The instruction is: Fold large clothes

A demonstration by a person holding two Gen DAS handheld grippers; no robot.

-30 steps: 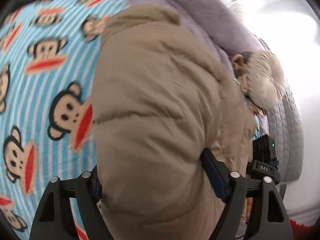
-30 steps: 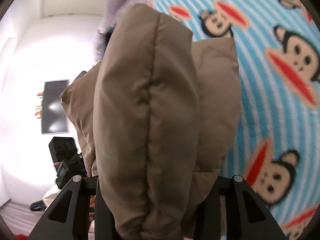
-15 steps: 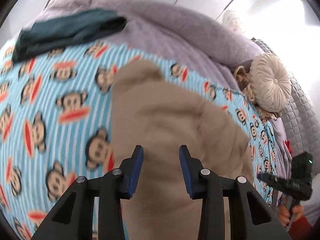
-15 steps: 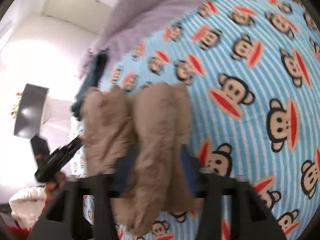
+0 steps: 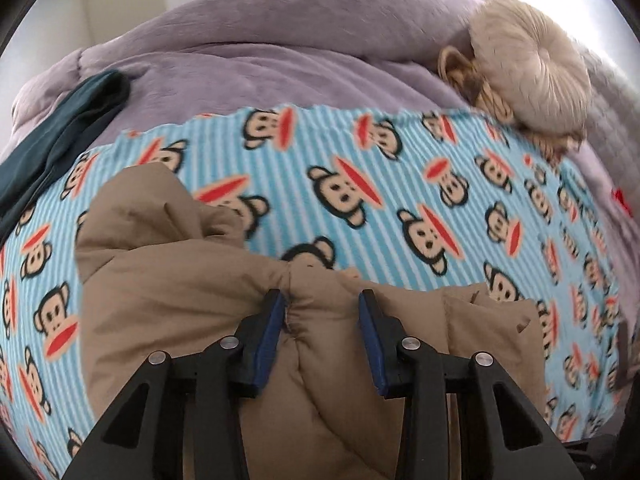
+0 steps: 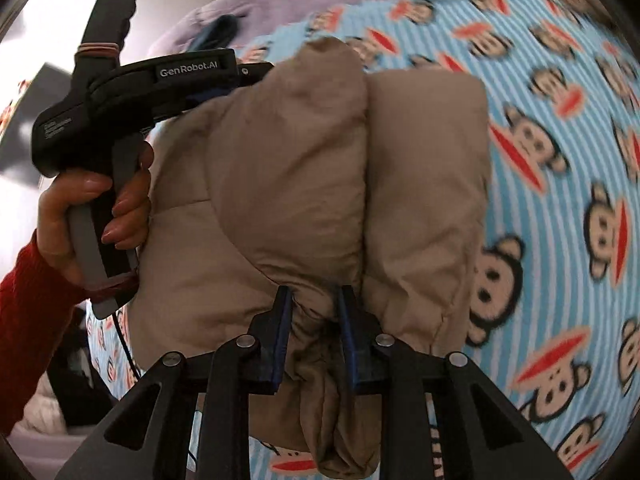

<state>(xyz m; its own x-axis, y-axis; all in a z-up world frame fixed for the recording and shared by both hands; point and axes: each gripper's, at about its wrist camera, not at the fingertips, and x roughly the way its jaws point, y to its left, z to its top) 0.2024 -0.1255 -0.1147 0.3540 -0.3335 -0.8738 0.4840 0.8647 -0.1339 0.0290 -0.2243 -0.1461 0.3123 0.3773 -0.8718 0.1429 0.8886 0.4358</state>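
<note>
1. Since half a sec ago we've brought the tan puffer jacket [image 5: 192,280] further down onto the bed; the left gripper [image 5: 322,304], which was parted over it w/ nothing between the pads, now has a bunch of jacket fabric pinched between its blue pads.
2. Left jaws: clenched on a gathered fold of the jacket, near its far edge in the left wrist view.
3. Right gripper [image 6: 314,300]: jaws clenched on a bunched fold too; padded sections bulge out ahead of the fingers.
4. Jacket lies on the monkey-print blanket [image 5: 400,184], blue-striped, which covers the bed.
5. In the right wrist view we see the left hand [image 6: 92,204], red sleeve, wrapped round the other gripper's black handle, just left of the jacket.
6. Beyond the blanket: a lilac duvet [image 5: 280,52], a dark teal garment [image 5: 60,132] on its left, and a round cream cushion [image 5: 532,80] at the right.
</note>
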